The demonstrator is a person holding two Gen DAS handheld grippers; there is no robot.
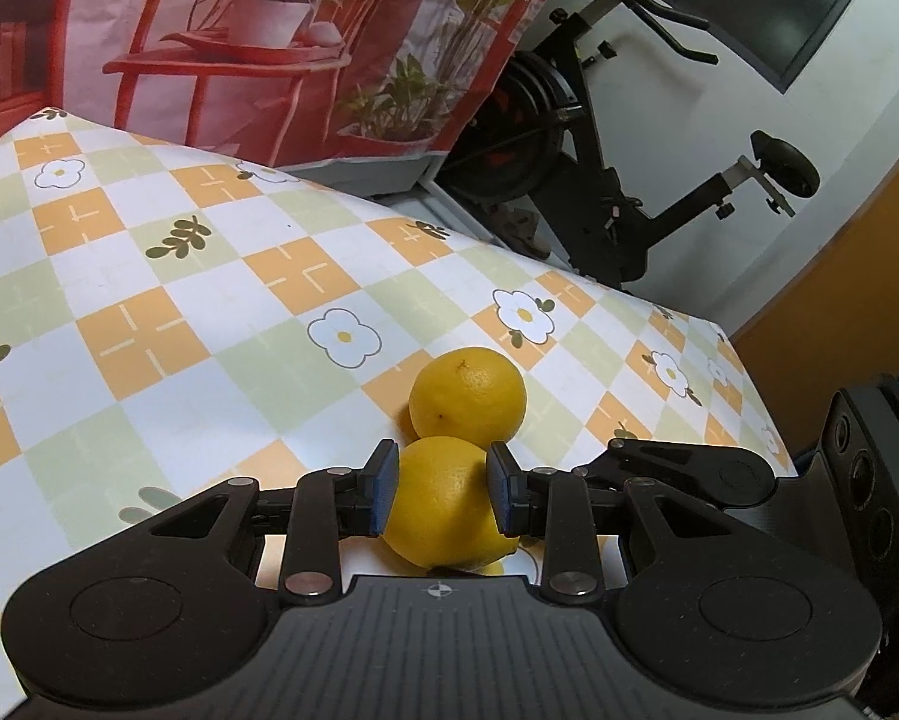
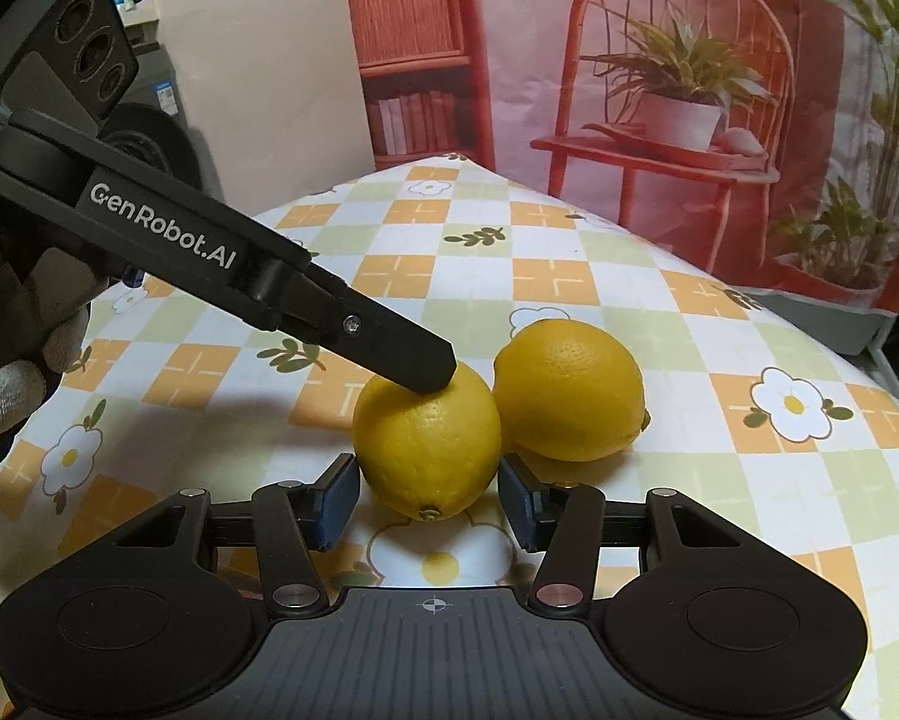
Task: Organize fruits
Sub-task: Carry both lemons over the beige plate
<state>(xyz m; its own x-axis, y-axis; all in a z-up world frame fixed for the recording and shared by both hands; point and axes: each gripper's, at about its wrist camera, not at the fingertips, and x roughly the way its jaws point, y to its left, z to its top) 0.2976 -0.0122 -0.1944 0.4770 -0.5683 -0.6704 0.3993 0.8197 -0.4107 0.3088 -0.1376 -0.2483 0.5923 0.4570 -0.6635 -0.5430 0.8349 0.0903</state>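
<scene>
Two yellow lemons lie side by side and touching on the checked flower tablecloth [image 1: 179, 312]. My left gripper [image 1: 443, 480] is shut on the nearer lemon [image 1: 443, 516], its blue pads pressing both sides. The second lemon [image 1: 467, 396] lies just beyond it. In the right wrist view, the left gripper's finger [image 2: 389, 342] reaches down from the upper left onto the top of that same lemon [image 2: 425, 438]. My right gripper [image 2: 428, 492] is open, its pads flanking the lemon's near end with slight gaps. The other lemon [image 2: 569, 390] sits to its right.
A gloved hand [image 2: 5, 360] holds the left gripper at the left edge. A printed backdrop of red chairs and potted plants [image 2: 659, 90] hangs behind the table. An exercise bike [image 1: 599, 180] stands past the table's far edge. The cloth [image 2: 779, 480] drops off at the right.
</scene>
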